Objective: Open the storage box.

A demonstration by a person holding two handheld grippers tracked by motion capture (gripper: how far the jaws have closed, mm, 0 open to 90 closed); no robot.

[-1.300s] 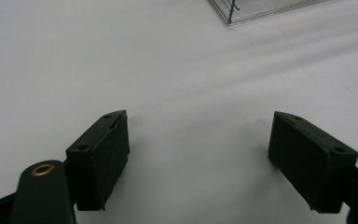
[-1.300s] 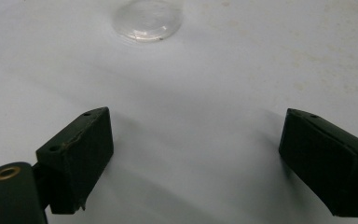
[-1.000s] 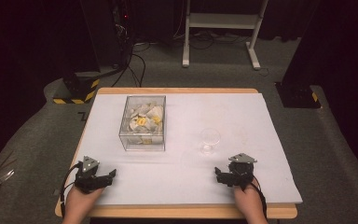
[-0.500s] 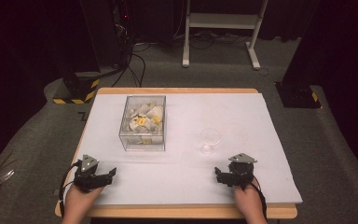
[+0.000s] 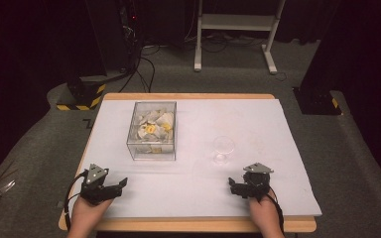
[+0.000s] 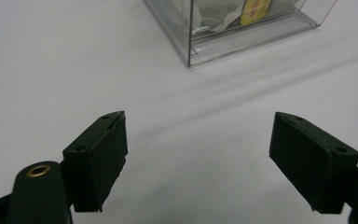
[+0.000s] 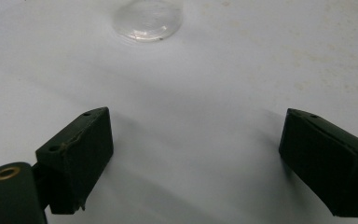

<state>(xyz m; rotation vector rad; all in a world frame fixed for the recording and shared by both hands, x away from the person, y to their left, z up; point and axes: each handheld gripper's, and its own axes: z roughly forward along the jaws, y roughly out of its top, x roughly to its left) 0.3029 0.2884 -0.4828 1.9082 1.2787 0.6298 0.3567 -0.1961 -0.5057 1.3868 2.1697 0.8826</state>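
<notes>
1. Left hand-held gripper [image 5: 120, 184] rests low on the tabletop [image 5: 287, 148] at the near-left edge, held by a hand [image 5: 85, 218] coming in from the bottom of the high view. Jaws spread wide, nothing btwn them; pads [image 6: 103, 154] show bare white surface in the gap.
2. Right hand-held gripper [image 5: 232, 185] sits at the near-right edge, w/ the other hand [image 5: 264, 215] behind it. Jaws also wide apart, empty; pads [image 7: 81, 151] frame plain white tabletop.
3. Clear box [image 5: 152, 130] stands upright, left of centre, well ahead of the left gripper. Open-topped as far as I can tell. Inside: pale crumpled packets [image 5: 149, 133] plus one yellow one [image 5: 151, 128]. In the left gripper view its near corner [image 6: 193, 46] sits up top, apart from the jaws.
4. Glass [image 5: 223, 148] stands upright on the tabletop, right of the box and apart from it, ahead-left of the right gripper. Transparent, looks empty. Right gripper view: its round base [image 7: 148, 19] is near the top edge, beyond the jaws, not touching.
5. White sheet covers the tabletop; wood edge shows around it. Faint stains on the right part in the right gripper view.
6. Cables trail back from both grippers along the forearms.
</notes>
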